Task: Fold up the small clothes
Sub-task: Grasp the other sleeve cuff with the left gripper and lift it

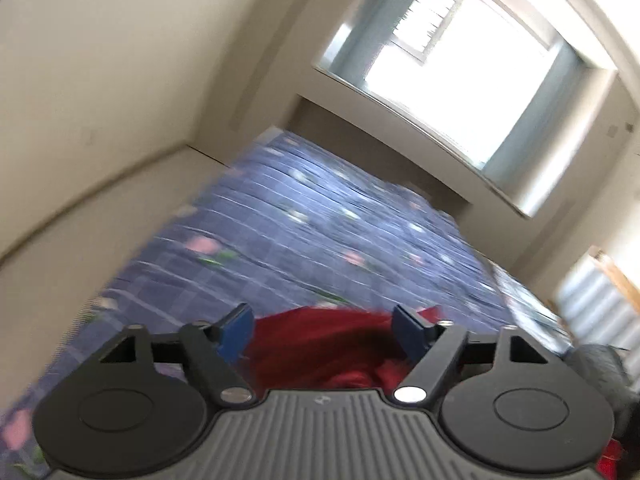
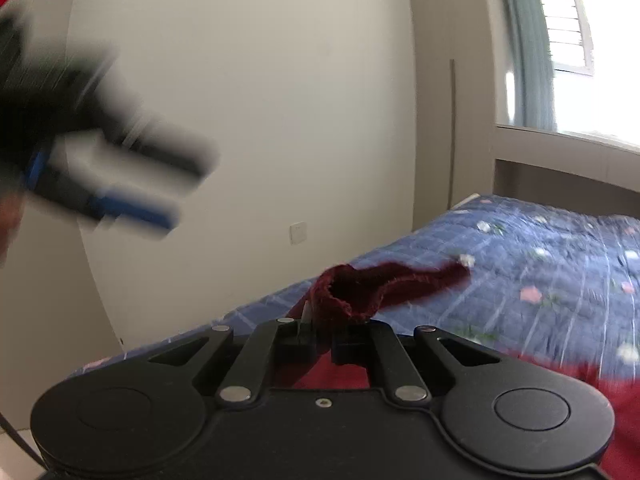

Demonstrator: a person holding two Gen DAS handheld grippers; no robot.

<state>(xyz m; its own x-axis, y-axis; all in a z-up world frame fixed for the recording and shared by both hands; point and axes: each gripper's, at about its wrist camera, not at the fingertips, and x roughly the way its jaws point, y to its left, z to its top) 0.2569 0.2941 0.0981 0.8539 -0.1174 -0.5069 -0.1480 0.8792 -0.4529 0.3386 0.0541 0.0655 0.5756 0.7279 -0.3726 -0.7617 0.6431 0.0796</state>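
A dark red garment [image 2: 384, 284] lies on the blue flowered bedspread [image 2: 540, 280]. My right gripper [image 2: 320, 340] is shut on a bunched edge of it and holds that edge lifted, with cloth rising above the fingers. My left gripper [image 1: 322, 328] is open, its blue pads [image 1: 236, 330] wide apart, above the red garment [image 1: 320, 348], which shows between and below the fingers. The left gripper also shows blurred and open in the right wrist view [image 2: 132, 184], raised at the left.
The bedspread [image 1: 300, 220] covers a bed that runs to a wall with a bright window [image 1: 460, 60]. A cream wall [image 2: 240, 120] stands beside the bed. A dark bundle [image 1: 600, 368] and a wooden frame [image 1: 616, 276] sit at the right.
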